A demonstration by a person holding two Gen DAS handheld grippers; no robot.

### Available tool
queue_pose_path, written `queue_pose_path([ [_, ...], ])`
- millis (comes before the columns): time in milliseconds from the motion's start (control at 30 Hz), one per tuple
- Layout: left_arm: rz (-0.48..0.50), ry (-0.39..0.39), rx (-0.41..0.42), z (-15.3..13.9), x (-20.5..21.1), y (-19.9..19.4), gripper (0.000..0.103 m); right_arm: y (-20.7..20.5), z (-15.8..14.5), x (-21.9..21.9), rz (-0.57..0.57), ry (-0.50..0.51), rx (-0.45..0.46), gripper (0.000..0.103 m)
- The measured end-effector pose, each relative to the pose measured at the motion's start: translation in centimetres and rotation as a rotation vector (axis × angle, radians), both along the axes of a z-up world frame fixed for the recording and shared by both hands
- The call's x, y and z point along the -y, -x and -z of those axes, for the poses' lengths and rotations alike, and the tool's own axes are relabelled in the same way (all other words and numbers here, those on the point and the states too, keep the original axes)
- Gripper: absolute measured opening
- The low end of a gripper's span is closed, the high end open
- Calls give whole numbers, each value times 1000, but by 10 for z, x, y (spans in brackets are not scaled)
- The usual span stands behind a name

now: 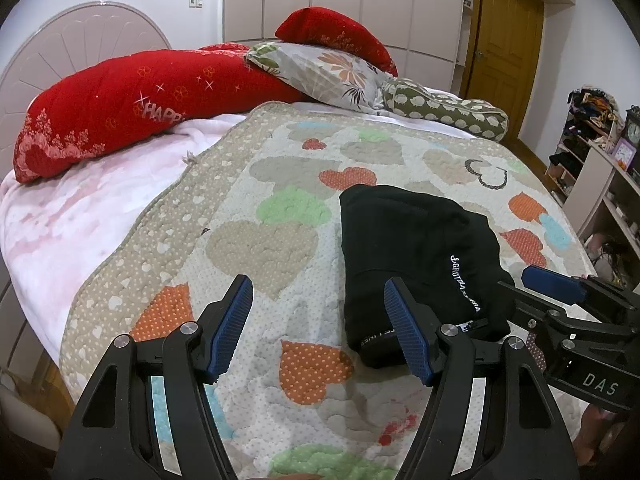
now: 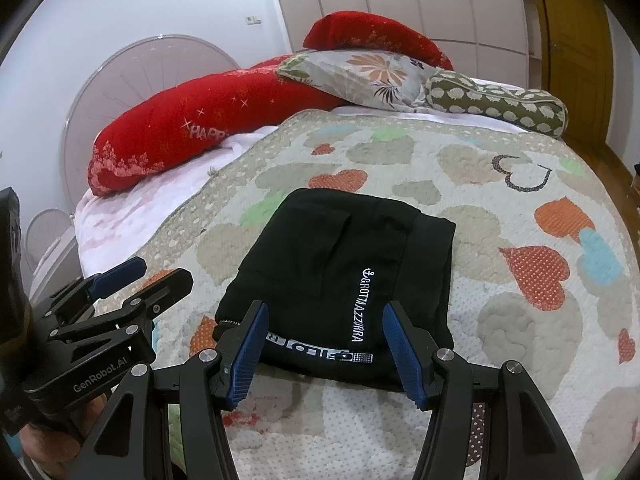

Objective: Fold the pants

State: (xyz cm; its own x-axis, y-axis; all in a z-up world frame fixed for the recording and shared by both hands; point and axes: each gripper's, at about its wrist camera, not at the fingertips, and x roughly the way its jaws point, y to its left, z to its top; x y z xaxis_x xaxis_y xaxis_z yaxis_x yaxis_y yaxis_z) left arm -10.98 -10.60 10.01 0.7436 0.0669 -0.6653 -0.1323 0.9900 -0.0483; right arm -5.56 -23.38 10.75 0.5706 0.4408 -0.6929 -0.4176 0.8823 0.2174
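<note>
The black pants (image 1: 416, 256) lie folded into a compact rectangle on the heart-patterned quilt (image 1: 256, 240), with white lettering on top; they also show in the right wrist view (image 2: 340, 276). My left gripper (image 1: 320, 328) is open and empty, just left of the pants' near edge. My right gripper (image 2: 324, 348) is open and empty, its jaws spread above the pants' near waistband edge. It appears at the right of the left wrist view (image 1: 560, 292). The left gripper appears at the left of the right wrist view (image 2: 132, 280).
Red pillows (image 1: 120, 108), a floral pillow (image 1: 328, 72) and a green bolster (image 1: 444, 112) lie at the head of the bed. A pink blanket (image 1: 72, 220) covers the left side. Shelves (image 1: 600, 168) stand at the right; a wooden door (image 1: 504, 32) is behind.
</note>
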Motion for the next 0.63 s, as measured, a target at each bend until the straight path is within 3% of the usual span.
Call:
queue_pose_path([
  [633,9,28,9,6,-5,-2,69,-4,2,19,39,-10,-12,58],
])
